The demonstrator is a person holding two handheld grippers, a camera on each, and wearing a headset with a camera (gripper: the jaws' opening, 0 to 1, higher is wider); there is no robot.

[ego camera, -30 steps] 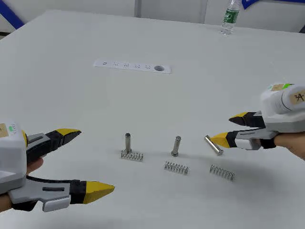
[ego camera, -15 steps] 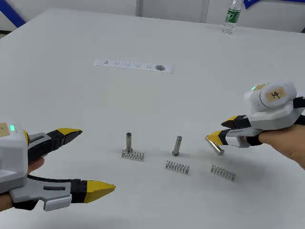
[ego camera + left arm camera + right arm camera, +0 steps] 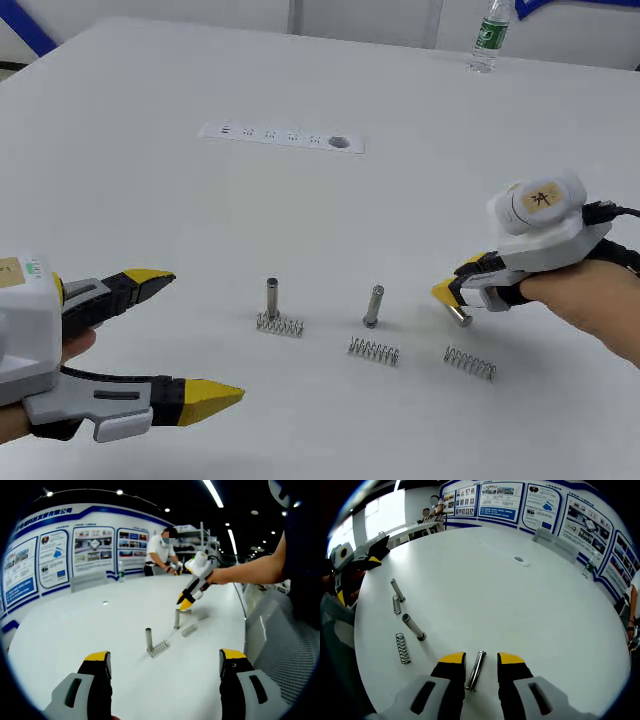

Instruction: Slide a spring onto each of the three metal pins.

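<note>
Waiting at the left, the left gripper [image 3: 195,335] hovers over the table [image 3: 150,180] with its jaws spread wide and empty – probably kept ready to take a spring. Next, the left pin [image 3: 272,297] stands upright with the first spring [image 3: 278,324] lying against its base; the middle pin [image 3: 373,305] stands too, the second spring [image 3: 373,351] just in front. At the right, the third pin [image 3: 475,670] lies flat, and the right gripper [image 3: 481,658] has narrow jaws on both sides of it, not closed yet – I think to lift it; the last spring [image 3: 469,362] lies near
</note>
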